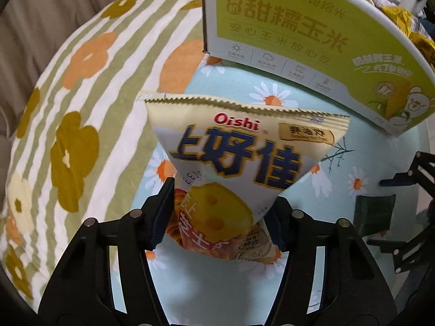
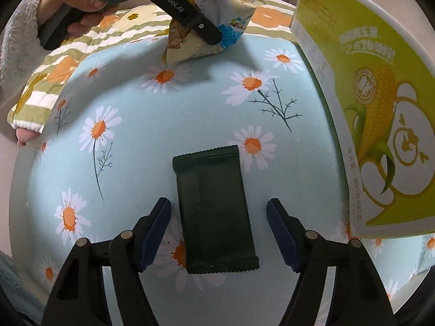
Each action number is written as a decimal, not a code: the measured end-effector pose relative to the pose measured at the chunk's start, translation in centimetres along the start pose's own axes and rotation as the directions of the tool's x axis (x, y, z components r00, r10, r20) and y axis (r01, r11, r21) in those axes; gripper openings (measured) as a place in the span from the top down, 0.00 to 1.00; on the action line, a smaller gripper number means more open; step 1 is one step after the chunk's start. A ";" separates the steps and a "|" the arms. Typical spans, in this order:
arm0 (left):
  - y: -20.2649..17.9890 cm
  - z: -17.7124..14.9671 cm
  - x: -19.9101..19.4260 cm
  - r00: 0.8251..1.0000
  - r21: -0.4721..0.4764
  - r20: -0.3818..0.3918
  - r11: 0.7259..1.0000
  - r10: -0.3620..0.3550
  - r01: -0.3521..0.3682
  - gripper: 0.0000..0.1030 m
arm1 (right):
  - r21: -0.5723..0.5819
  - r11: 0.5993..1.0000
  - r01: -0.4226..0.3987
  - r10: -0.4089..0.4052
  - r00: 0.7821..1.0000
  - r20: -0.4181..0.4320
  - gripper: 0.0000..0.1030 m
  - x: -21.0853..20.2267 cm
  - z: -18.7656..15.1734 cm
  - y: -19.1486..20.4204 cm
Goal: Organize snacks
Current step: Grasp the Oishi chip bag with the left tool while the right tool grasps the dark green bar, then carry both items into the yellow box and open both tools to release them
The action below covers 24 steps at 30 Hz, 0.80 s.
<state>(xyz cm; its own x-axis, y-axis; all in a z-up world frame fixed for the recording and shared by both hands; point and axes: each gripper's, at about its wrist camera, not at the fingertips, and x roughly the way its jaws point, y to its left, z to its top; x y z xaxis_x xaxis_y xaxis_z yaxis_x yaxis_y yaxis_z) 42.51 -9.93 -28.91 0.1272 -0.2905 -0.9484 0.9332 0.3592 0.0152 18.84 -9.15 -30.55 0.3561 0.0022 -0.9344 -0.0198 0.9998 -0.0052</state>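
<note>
Dark green packet point(image 2: 216, 212) between spread right gripper point(image 2: 218, 233); left gripper point(image 1: 220, 214) clenched on Oishi bag point(image 1: 239, 168).

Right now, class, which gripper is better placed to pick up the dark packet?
Right. The right gripper is open, straddling the dark packet; the left gripper already holds the chip bag.

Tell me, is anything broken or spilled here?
Nothing looks broken or spilled. The cream Oishi snack bag is only squeezed narrow by the left gripper. The dark green foil packet lies flat between the right gripper's open fingers.
</note>
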 end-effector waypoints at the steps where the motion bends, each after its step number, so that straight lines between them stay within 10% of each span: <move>1: 0.1 -0.3 -0.2 1.000 -0.012 0.000 1.000 0.000 0.000 0.46 | -0.005 1.000 -0.002 0.002 1.000 0.004 0.37 0.0 0.0 0.0; 7: 0.4 -2.3 -2.0 1.000 -0.118 0.016 0.993 0.003 -0.001 0.46 | -0.036 0.999 -0.013 0.014 0.999 0.033 0.59 -0.5 -0.2 0.3; 24: 1.3 -5.7 -12.9 0.987 -0.422 0.148 0.907 0.068 0.000 0.46 | -0.024 0.995 -0.100 0.103 0.964 0.246 0.60 -10.5 5.7 -1.2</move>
<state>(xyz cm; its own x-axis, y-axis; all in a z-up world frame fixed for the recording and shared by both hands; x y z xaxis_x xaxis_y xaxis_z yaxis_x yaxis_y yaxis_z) 40.19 -0.67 -18.43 0.2391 -0.3933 -0.8878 0.7045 0.6994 -0.1201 20.41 -10.24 -18.67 0.5714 0.1102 -0.8132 -0.0783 0.9937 0.0797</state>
